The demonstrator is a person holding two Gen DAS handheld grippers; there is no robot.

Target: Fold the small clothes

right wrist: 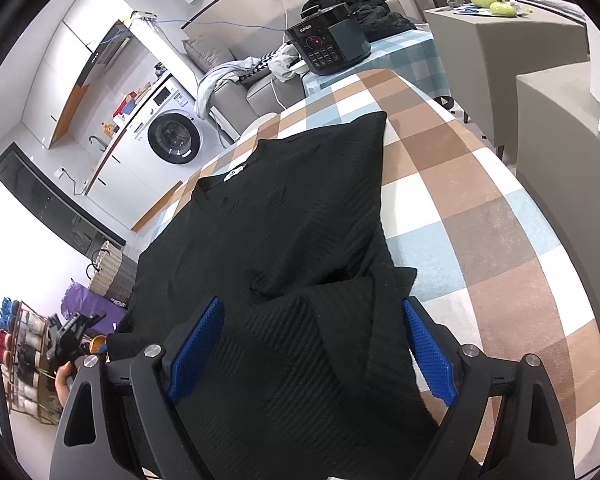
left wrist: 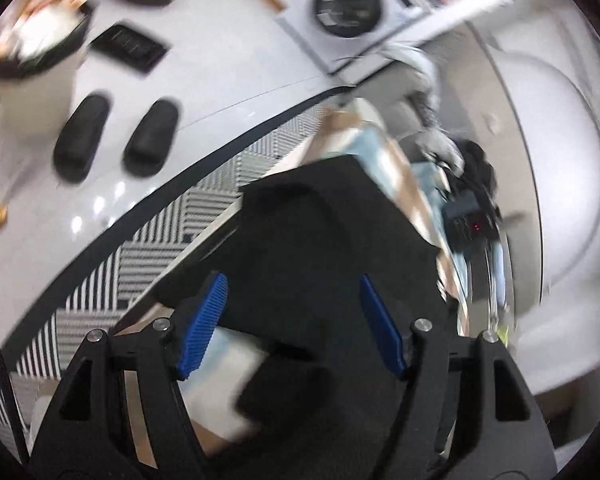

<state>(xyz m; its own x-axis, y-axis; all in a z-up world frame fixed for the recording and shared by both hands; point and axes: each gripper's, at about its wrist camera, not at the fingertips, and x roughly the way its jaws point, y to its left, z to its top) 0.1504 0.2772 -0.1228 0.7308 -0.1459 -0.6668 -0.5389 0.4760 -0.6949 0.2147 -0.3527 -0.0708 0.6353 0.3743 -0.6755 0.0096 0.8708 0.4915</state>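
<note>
Both the left gripper (left wrist: 292, 320) and right gripper (right wrist: 314, 344) hover with jaws spread over the black knit top (right wrist: 284, 216) spread on the checked cloth (right wrist: 480, 184); soft, limp, probably light, best pinched at a hem or sleeve edge.

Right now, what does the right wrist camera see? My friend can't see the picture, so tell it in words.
A black sweater lies spread on a checked tablecloth, with the right gripper open above its near end. Farther back stand a black cooker and a washing machine.
</note>
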